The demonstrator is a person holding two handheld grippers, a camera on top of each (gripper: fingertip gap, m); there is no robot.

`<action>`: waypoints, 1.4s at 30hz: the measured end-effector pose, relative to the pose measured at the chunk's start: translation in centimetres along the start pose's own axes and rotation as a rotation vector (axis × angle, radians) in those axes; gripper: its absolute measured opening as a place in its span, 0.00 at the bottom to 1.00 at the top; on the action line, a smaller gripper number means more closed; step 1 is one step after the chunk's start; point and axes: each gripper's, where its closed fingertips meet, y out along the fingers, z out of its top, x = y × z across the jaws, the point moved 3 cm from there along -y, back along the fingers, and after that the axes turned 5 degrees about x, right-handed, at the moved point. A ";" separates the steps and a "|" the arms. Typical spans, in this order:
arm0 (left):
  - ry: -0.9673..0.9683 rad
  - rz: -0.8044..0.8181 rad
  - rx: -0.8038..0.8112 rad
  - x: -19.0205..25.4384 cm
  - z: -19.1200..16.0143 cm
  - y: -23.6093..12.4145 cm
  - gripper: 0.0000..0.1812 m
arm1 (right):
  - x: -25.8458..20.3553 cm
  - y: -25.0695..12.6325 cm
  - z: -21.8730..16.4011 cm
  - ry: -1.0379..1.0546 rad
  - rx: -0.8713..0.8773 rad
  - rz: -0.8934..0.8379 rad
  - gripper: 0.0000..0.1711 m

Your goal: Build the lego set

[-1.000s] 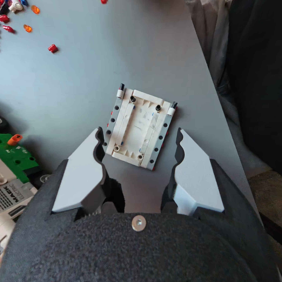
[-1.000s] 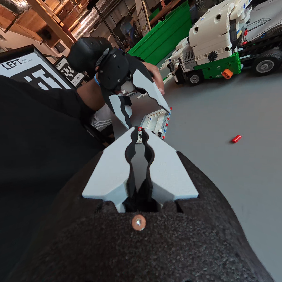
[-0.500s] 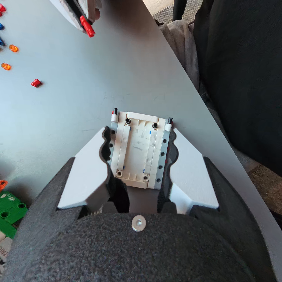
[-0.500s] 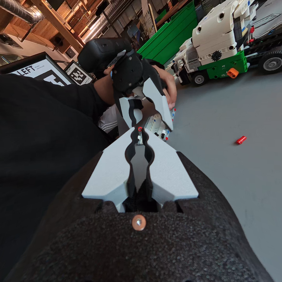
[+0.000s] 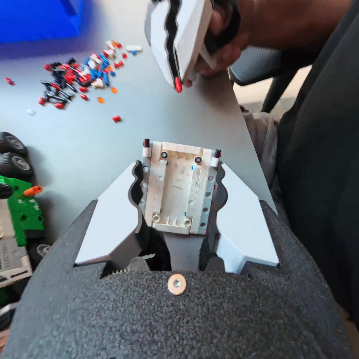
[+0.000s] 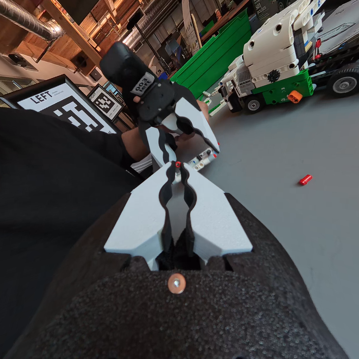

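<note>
A white and grey lego panel [image 5: 179, 188] lies flat-side up between my left gripper's [image 5: 179, 164] fingers, whose pads press on its two grey side beams. I cannot tell if it is off the grey table [image 5: 116, 155]. My right gripper [image 6: 177, 164] is shut on a small red pin [image 6: 177, 164]. In the left wrist view the right gripper [image 5: 177, 85] hangs above and beyond the panel, pin [image 5: 178, 86] pointing down. In the right wrist view the left gripper [image 6: 192, 156] and the panel [image 6: 204, 158] sit just past the pin.
A white and green lego truck [image 6: 272, 77] stands on the table's left side [image 5: 19, 204]. A heap of small loose pieces [image 5: 77, 77] lies farther out, with one red piece [image 5: 116, 118] apart. A blue bin [image 5: 38, 19] is behind. The table's edge [image 5: 252, 145] runs close on the right. My right fingertips sit around 7 cm from my left ones.
My left gripper went from open to shut around the panel's sides and tilted up. My right gripper with the red pin has come closer above the panel.
</note>
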 end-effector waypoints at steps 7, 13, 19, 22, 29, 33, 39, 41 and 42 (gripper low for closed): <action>-0.093 0.224 0.354 -1.0 4.4 -2.1 0.41 | 1.0 0.0 0.4 0.025 0.031 -0.065 0.02; -0.218 0.330 0.423 -1.1 3.6 -1.6 0.41 | 0.9 -0.1 0.4 0.017 0.029 -0.066 0.02; -0.198 0.399 0.343 -0.8 2.1 -2.3 0.41 | 0.8 0.0 0.1 0.011 0.014 -0.068 0.02; -0.198 0.400 0.327 -0.4 1.6 -2.7 0.41 | 0.9 0.1 0.1 0.014 0.007 -0.068 0.02; -0.266 0.322 0.450 -1.1 4.0 -1.6 0.41 | 1.0 0.3 -0.1 0.011 -0.005 -0.078 0.02; -0.302 0.291 0.427 -1.9 4.5 -0.1 0.41 | 1.1 -0.2 0.4 0.014 0.033 -0.091 0.02; -0.258 0.292 0.338 -1.1 3.5 0.2 0.41 | 1.2 -0.5 0.7 0.027 0.053 -0.081 0.02; -0.238 0.299 0.310 -0.9 3.1 0.2 0.41 | 1.2 -0.4 0.6 0.027 0.046 -0.084 0.02; -0.224 0.301 0.296 -0.7 2.9 0.2 0.41 | 1.3 -0.3 0.5 0.028 0.038 -0.094 0.02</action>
